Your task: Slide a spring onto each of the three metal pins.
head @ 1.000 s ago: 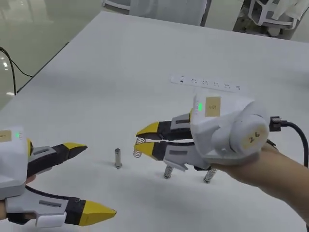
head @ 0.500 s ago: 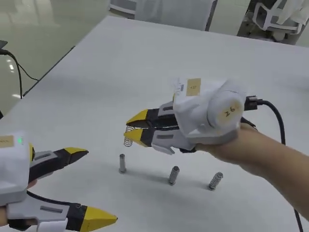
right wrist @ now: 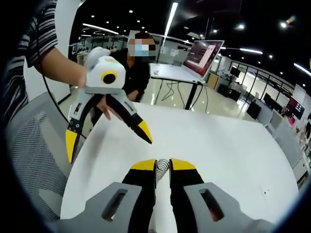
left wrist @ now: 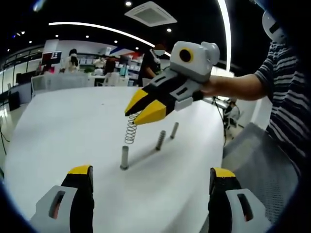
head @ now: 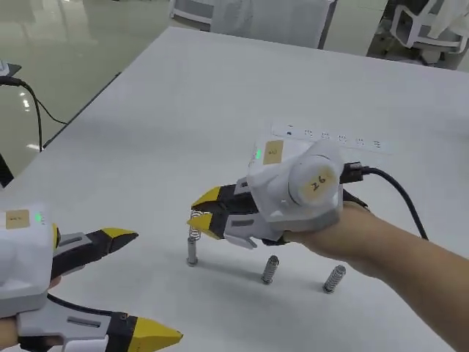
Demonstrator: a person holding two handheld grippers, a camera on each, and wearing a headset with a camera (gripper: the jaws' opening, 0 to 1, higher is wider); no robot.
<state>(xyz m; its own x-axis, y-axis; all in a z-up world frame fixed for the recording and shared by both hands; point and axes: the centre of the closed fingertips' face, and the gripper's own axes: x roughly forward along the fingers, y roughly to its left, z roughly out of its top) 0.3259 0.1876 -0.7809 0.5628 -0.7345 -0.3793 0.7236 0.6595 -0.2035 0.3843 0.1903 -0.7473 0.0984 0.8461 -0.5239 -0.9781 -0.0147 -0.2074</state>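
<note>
While one spring (head: 195,224) is held by its upper end between the closed fingers of the right gripper (head: 200,210), three metal pins are counted in a row on the white surface (head: 183,110). Three springs are counted as well: the held one, and one seated over each of two pins. The bare pin (head: 192,251) stands upright at the left end of the row. The held spring hangs directly above it, slightly tilted, with its lower end at the pin's top; whether the two touch cannot be told. The second pin (head: 270,270) and the third pin (head: 334,279) are seen to the right of the bare one, each wrapped in its coil, the third leaning a little. In the left gripper view the spring (left wrist: 131,133) is seen dangling over the bare pin (left wrist: 125,158). In the right gripper view it is seen pinched between that gripper's yellow tips.

The left gripper (head: 146,286) is held low toward the near-left corner, apart from the row, its fingers spread wide with nothing between them. In the head view the right gripper's body and the hand behind it are seen just above the second and third pins. A black cable (head: 396,194) trails from that gripper. A white power strip (head: 330,137) lies flat beyond it, toward the far-right side.

Between the row and the left edge the surface is bare. A broad bare stretch runs on to the far edge, where chairs (head: 429,22) are seen.
</note>
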